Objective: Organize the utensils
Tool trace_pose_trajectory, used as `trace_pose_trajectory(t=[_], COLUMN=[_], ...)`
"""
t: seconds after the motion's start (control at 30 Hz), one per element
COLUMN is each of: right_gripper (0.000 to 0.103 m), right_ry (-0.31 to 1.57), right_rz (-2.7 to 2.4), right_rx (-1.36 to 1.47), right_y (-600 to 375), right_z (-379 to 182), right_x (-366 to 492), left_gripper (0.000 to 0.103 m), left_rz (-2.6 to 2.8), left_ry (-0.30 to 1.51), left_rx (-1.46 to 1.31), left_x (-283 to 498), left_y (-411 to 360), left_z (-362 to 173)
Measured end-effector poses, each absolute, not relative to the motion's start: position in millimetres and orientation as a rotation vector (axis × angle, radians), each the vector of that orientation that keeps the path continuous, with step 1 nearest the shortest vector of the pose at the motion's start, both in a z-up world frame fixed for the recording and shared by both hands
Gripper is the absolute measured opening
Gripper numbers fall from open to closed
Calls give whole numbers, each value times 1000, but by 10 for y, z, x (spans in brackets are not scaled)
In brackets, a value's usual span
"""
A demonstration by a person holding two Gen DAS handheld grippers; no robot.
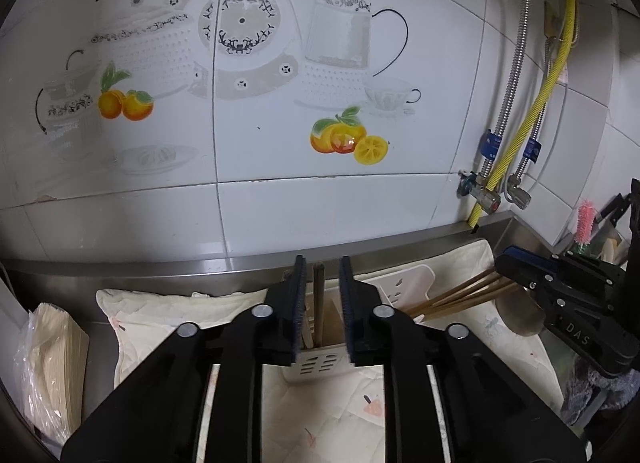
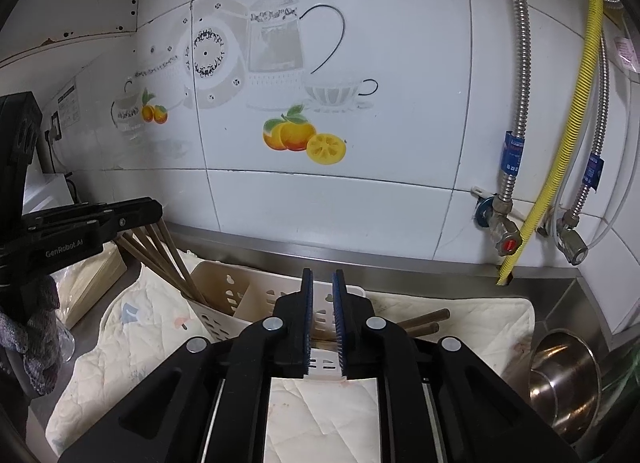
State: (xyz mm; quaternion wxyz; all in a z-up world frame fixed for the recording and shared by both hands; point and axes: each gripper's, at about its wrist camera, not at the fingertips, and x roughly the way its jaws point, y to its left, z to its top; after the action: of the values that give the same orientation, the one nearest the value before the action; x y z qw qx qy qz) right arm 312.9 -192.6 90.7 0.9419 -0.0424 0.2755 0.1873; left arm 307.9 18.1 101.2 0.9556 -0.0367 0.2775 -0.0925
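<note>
The left gripper (image 1: 323, 303) is held over a white holder (image 1: 320, 363) with slots. Its fingers (image 1: 298, 303) are a little apart. Brown chopsticks (image 1: 319, 303) stand between them, but no pad is seen pressing on the sticks, so they are let go. In the right view the sticks (image 2: 160, 259) lean in the left part of the holder (image 2: 224, 295), and their tops are just by the left gripper's tip (image 2: 152, 211).

The right gripper (image 2: 322, 315) is held over the right part of the holder. Its fingers (image 2: 307, 315) are only a small way apart. More chopsticks (image 2: 424, 321) lie across there, with their ends sticking out to the right. It cannot be told if the pads press on them. In the left view these sticks (image 1: 460, 295) are seen at the right gripper's tip (image 1: 508, 263).

The holder sits on a pale cloth (image 2: 132, 347) on the steel table (image 2: 556, 291). A steel pot (image 2: 568, 379) is seen at the right. A stack of paper in a bag (image 1: 48, 359) is seen at the left.
</note>
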Motion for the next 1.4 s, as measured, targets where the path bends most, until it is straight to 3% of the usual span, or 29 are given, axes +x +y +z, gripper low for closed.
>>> trace_pose_trajectory(t=[0.4, 0.9, 1.2, 1.4], right_gripper=[37, 70, 84, 90], right_ry=[532, 486, 478, 466], right_rz=[369, 367, 368, 346], right_rx=[-86, -84, -73, -77], right_y=[-1956, -1915, -1918, -1935], right_z=[986, 940, 832, 725], right_x=[2898, 2484, 2208, 1989], left_gripper=[53, 83, 98, 98], left_rz=[-178, -134, -92, -81], left_ry=[516, 465, 447, 448], left_rx=[-93, -104, -91, -93], left_x=[2726, 2101, 1762, 1571], left_y=[276, 437, 454, 460], left_z=[1103, 1011, 865, 772])
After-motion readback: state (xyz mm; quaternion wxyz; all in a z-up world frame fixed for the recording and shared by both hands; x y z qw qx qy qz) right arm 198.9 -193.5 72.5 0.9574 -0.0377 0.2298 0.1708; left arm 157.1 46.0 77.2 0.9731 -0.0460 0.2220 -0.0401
